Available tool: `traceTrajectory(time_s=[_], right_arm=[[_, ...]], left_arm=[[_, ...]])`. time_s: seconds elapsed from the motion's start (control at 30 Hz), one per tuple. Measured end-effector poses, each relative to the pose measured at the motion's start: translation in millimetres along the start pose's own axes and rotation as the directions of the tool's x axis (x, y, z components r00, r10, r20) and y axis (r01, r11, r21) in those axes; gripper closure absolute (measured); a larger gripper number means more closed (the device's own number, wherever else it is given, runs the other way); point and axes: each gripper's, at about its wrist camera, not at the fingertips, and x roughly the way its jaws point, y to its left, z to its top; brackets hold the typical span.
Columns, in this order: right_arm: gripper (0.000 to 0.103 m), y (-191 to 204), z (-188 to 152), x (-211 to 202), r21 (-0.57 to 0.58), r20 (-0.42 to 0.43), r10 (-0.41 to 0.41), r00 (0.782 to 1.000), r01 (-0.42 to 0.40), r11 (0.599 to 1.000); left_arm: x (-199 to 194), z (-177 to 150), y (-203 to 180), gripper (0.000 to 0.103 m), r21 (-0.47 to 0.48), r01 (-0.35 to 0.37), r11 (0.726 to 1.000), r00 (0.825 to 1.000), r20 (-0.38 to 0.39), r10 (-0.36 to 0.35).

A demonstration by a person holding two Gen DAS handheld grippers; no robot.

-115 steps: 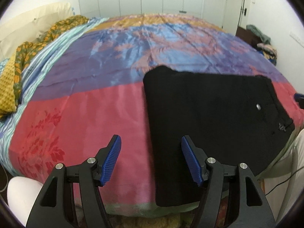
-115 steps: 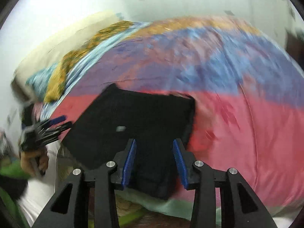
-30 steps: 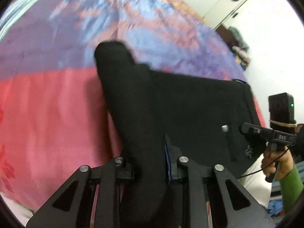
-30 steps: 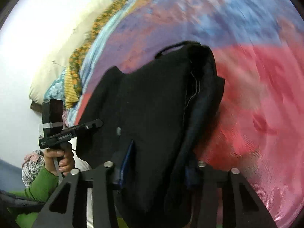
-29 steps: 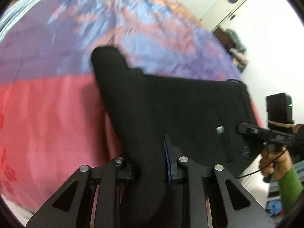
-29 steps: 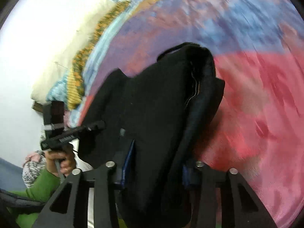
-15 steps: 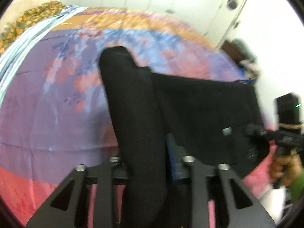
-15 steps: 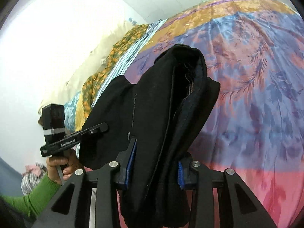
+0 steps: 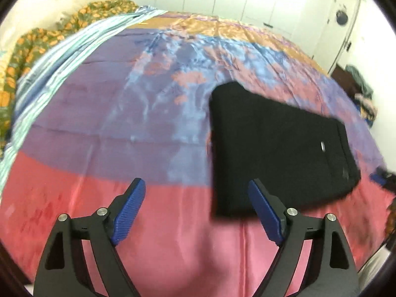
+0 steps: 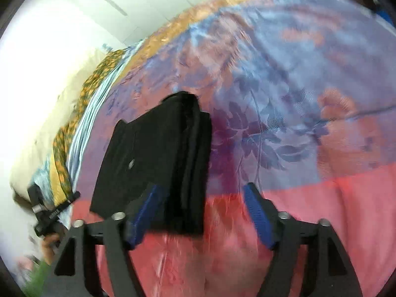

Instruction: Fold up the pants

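Now, by label:
Pants (image 9: 274,143): black, folded into a compact rectangle, lying flat on the bedspread (image 9: 123,99) across the border of its purple and pink bands; a small silver button shows near one end.
Left gripper (image 9: 196,209): jaws have just been opening and stand wide apart, nothing between the blue pads; the folded pants lie just beyond its right finger.
Right gripper (image 10: 201,212): jaws have just been opening and stand released; the stacked edge of the pants lies between the fingers, not pressed by either pad.
Writing: white lettering on the other gripper's bar in the right wrist view, too blurred to read.
Background: white cupboard doors (image 9: 222,0); yellow floral cloth (image 9: 37,42) along the bed's edge.
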Motion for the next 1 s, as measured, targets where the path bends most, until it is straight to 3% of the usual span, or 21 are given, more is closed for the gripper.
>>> traceTrajectory(time_s=[0.03, 0.13, 0.23, 0.27, 0.37, 0.5, 0.6, 0.7, 0.73, 0.77, 0.83, 0.87, 0.9, 1.0], right_arm=[[0.001, 13.3, -10.0, -13.3, -0.042, 0.02, -0.023, 1.0, 0.024, 0.999], [0.0, 37.6, -44.7, -31.2, -0.117, 0.034, -0.076, 0.996, 0.08, 0.99], [0.0, 54.8, -84.8, -38.9, -0.155, 0.045, -0.146, 0.988, 0.152, 0.976], [0.0, 60.2, -94.2, -39.2, -0.161, 0.051, -0.159, 0.986, 0.166, 0.973], [0.0, 75.6, -121.2, -41.8, -0.185, 0.064, -0.198, 0.978, 0.206, 0.961], [0.0, 95.9, -142.4, -66.8, -0.206, 0.154, -0.211, 0.965, 0.24, 0.949], [0.0, 115.0, -146.0, -99.0, -0.232, 0.279, -0.22, 0.935, 0.288, 0.929], [0.0, 132.4, -148.4, -130.8, -0.201, 0.389, -0.228, 0.893, 0.323, 0.925], [0.0, 135.9, -146.9, -131.5, -0.195, 0.378, -0.236, 0.895, 0.326, 0.925], [0.0, 136.2, -144.3, -128.5, -0.199, 0.339, -0.221, 0.915, 0.299, 0.933], [0.0, 134.2, -139.7, -119.7, -0.202, 0.239, -0.136, 0.961, 0.187, 0.961], [0.0, 133.0, -139.2, -118.4, -0.193, 0.211, -0.092, 0.973, 0.134, 0.972], [0.0, 133.1, -139.6, -118.5, -0.179, 0.205, -0.088, 0.975, 0.126, 0.976], [0.0, 152.1, -143.9, -124.5, -0.246, 0.227, -0.173, 0.958, 0.228, 0.942]], left_arm=[[-3.1, -7.9, -5.2, 0.016, 0.011, -0.013, 1.0, 1.0, -0.009, 0.013], [-13.8, -40.9, -22.5, 0.015, 0.033, -0.059, 0.998, 0.998, -0.02, 0.059], [-32.5, -66.1, -38.9, 0.012, 0.055, -0.062, 0.997, 0.998, 0.013, 0.062], [-39.9, -71.7, -41.8, 0.006, 0.051, -0.063, 0.997, 0.998, 0.023, 0.062], [-61.1, -79.7, -51.9, 0.005, 0.067, -0.074, 0.995, 0.995, 0.066, 0.07], [-84.6, -80.7, -72.8, 0.005, 0.2, -0.223, 0.954, 0.971, 0.134, 0.199], [-102.8, -80.3, -81.0, 0.002, 0.234, -0.311, 0.921, 0.94, 0.216, 0.263], [-118.4, -81.7, -78.3, 0.002, 0.204, -0.258, 0.944, 0.95, 0.232, 0.209], [-123.0, -81.6, -75.1, 0.002, 0.175, -0.214, 0.961, 0.959, 0.225, 0.172], [-126.1, -82.7, -73.8, 0.002, 0.157, -0.19, 0.969, 0.964, 0.218, 0.153], [-127.8, -82.8, -74.9, 0.002, 0.155, -0.148, 0.977, 0.976, 0.184, 0.119], [-128.7, -83.9, -76.9, 0.002, 0.174, -0.126, 0.977, 0.981, 0.17, 0.097], [-130.4, -85.2, -79.3, 0.002, 0.195, -0.114, 0.974, 0.983, 0.163, 0.082], [-140.7, -83.5, -84.3, 0.002, 0.218, -0.114, 0.969, 0.983, 0.165, 0.078]])
